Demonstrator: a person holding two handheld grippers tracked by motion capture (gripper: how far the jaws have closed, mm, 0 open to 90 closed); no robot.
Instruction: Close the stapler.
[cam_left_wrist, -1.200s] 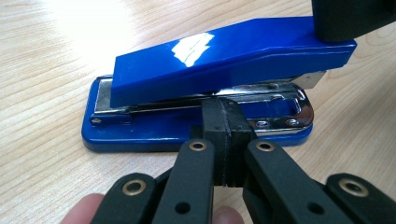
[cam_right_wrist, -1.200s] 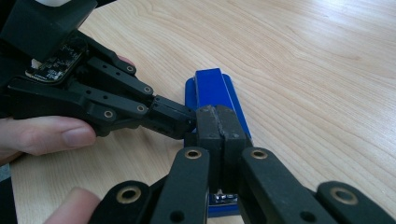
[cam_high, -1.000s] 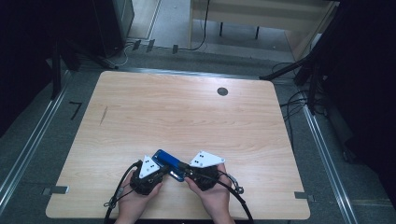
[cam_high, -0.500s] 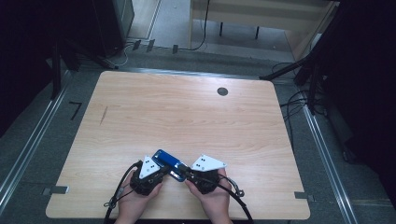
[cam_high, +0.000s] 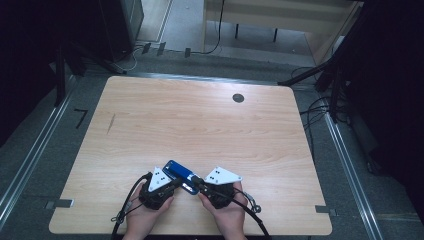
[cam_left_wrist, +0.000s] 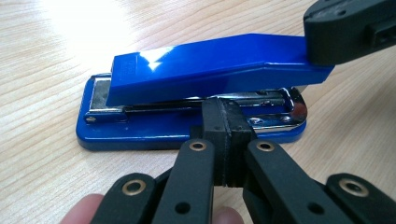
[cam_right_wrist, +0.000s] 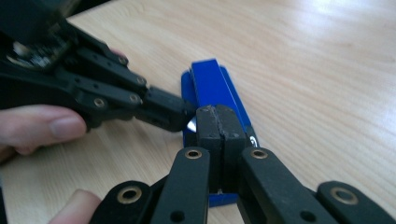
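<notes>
The left tongs (cam_high: 176, 183), pads pressed together on nothing, meet the side of a blue metal-and-plastic stapler (cam_high: 181, 175) lying near the front edge of the pale wooden surface (cam_high: 200, 125). The right tongs (cam_high: 196, 182), likewise closed and empty, press on its rear end.

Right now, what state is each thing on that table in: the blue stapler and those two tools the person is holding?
Stapler: lying flat on its base on the table, arm down, closed.
Left hand-held gripper: jaws shut, pads together, tip at the stapler's side near the hinge end, nothing between them.
Right hand-held gripper: jaws shut, tip resting on top of the stapler's hinge end, nothing between them.
</notes>
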